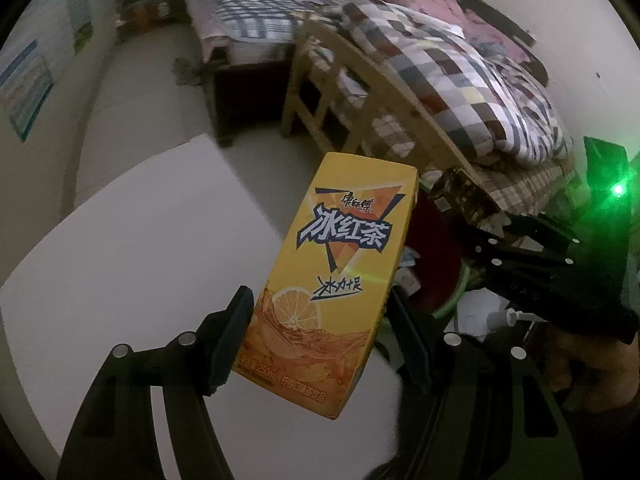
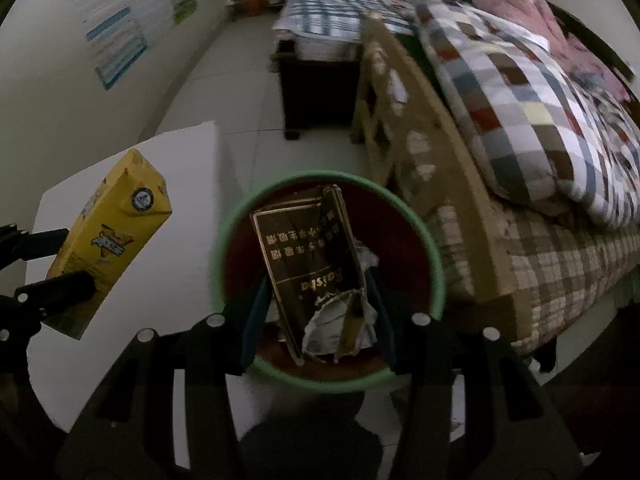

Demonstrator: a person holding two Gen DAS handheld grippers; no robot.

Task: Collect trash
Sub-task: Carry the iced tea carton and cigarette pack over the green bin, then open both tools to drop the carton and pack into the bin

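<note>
A yellow iced-tea carton (image 1: 336, 272) stands tilted between the pads of my left gripper (image 1: 320, 296), which is shut on its lower half above the edge of a white board (image 1: 140, 240). In the right wrist view the same carton (image 2: 112, 240) hangs in the left gripper (image 2: 80, 258) at the far left. My right gripper (image 2: 316, 280) is shut on a torn dark brown cigarette box (image 2: 312, 256), directly above a round bin (image 2: 436, 264) with a green rim and red inside. The bin's rim (image 1: 456, 296) shows just right of the carton.
A bed with a checked quilt (image 2: 520, 120) and a wooden frame (image 2: 400, 128) runs close along the right of the bin. A dark cabinet (image 2: 316, 92) stands beyond on the pale floor. The white board (image 2: 188, 200) lies left of the bin. Posters hang on the left wall.
</note>
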